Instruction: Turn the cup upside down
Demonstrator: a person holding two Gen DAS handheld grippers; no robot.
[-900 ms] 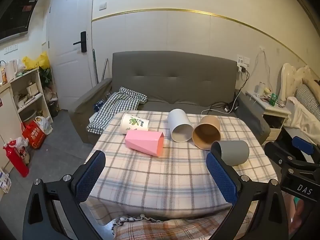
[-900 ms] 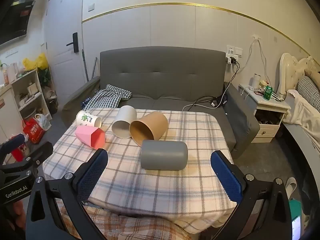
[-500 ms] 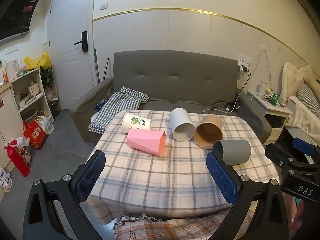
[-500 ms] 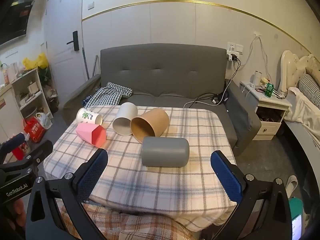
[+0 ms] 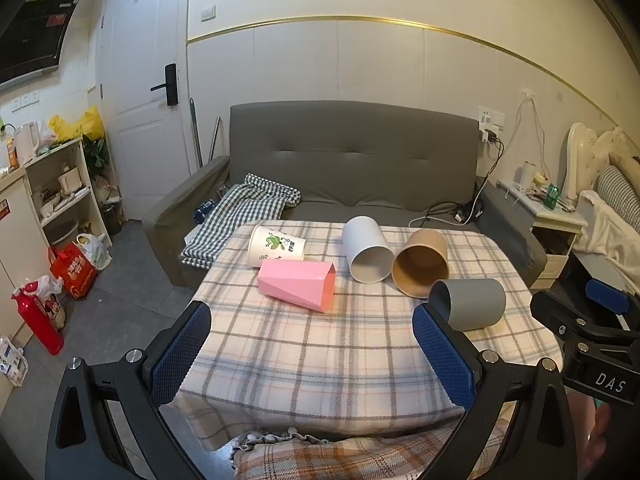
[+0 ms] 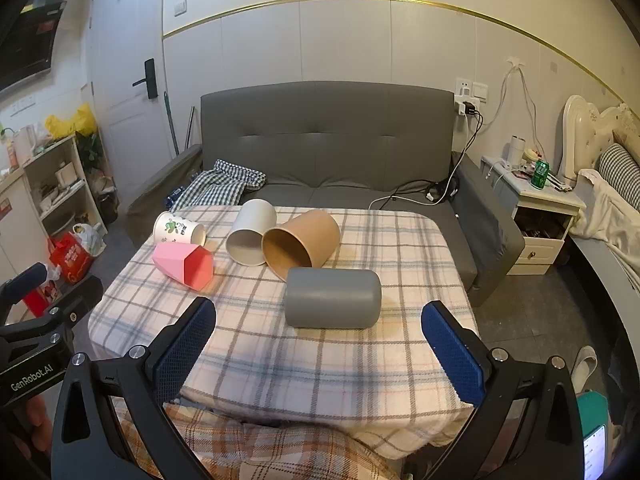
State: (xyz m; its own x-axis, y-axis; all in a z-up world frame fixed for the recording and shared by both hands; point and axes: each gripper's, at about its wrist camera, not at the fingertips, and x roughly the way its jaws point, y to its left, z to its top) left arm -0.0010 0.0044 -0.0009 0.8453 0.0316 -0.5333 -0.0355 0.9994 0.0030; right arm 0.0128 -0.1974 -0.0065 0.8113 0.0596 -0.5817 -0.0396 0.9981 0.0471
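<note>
Several cups lie on their sides on a plaid-covered table (image 5: pixel 320 360). A grey cup (image 6: pixel 332 298) (image 5: pixel 470 304) is nearest. Behind it lie a brown paper cup (image 6: pixel 302 242) (image 5: pixel 422 266), a white cup (image 6: pixel 252 232) (image 5: pixel 366 254), a pink faceted cup (image 6: pixel 184 266) (image 5: pixel 298 284) and a white printed paper cup (image 6: pixel 178 230) (image 5: pixel 276 244). My left gripper (image 5: pixel 312 354) is open and empty at the table's near edge. My right gripper (image 6: pixel 320 352) is open and empty, just short of the grey cup.
A grey sofa (image 5: pixel 352 164) with a checked cloth (image 5: pixel 244 212) stands behind the table. A shelf unit (image 5: pixel 52 196) and bags are at the left, a nightstand (image 6: pixel 536 208) and bed at the right. Cables trail onto the sofa.
Both grippers have crept slightly toward the table; the cups sit a little lower in both views. The cups have not moved and both grippers stay open.
</note>
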